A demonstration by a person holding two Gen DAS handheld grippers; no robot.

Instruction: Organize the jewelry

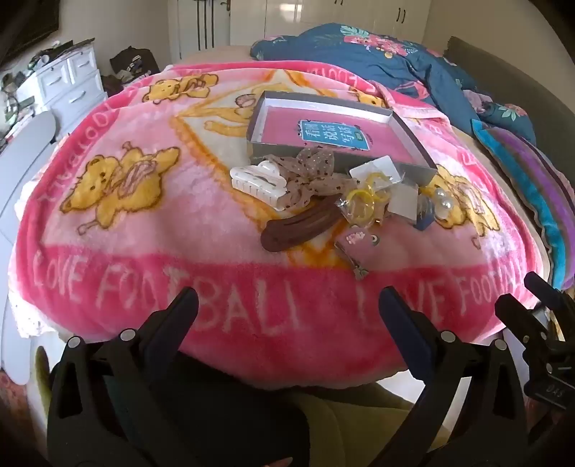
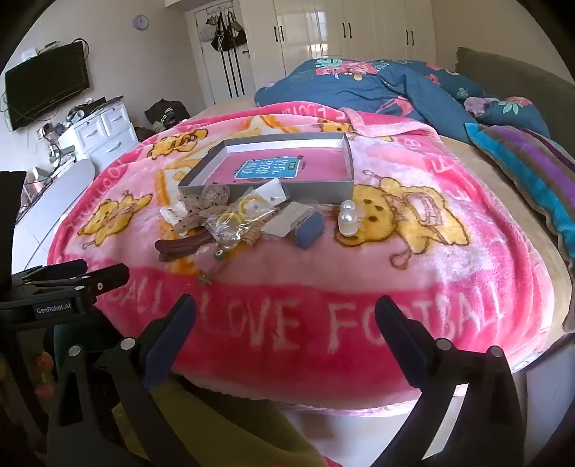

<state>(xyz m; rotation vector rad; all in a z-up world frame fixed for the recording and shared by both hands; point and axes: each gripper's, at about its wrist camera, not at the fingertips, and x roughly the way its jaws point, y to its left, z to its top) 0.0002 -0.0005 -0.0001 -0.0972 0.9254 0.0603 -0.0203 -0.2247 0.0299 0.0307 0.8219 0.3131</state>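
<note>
A pile of hair accessories and jewelry lies on a pink blanket (image 1: 143, 258) in front of an open grey box (image 1: 312, 151) with a pink floor. The pile holds a white claw clip (image 1: 257, 183), a dotted fabric bow (image 1: 312, 172), a brown clip (image 1: 300, 230), bagged yellow rings (image 1: 359, 206), pearl pieces (image 1: 442, 204) and a small blue box (image 2: 309, 224). My left gripper (image 1: 289, 309) is open and empty at the near bed edge. My right gripper (image 2: 285, 314) is open and empty, to the right of the left one. The grey box also shows in the right wrist view (image 2: 341, 151).
A blue floral duvet (image 1: 377, 57) lies bunched at the far side. A striped pillow (image 1: 532, 186) sits on the right. A white dresser (image 1: 72, 82) stands left of the bed, a wall TV (image 2: 46, 89) above it. White wardrobes (image 2: 359, 32) line the back wall.
</note>
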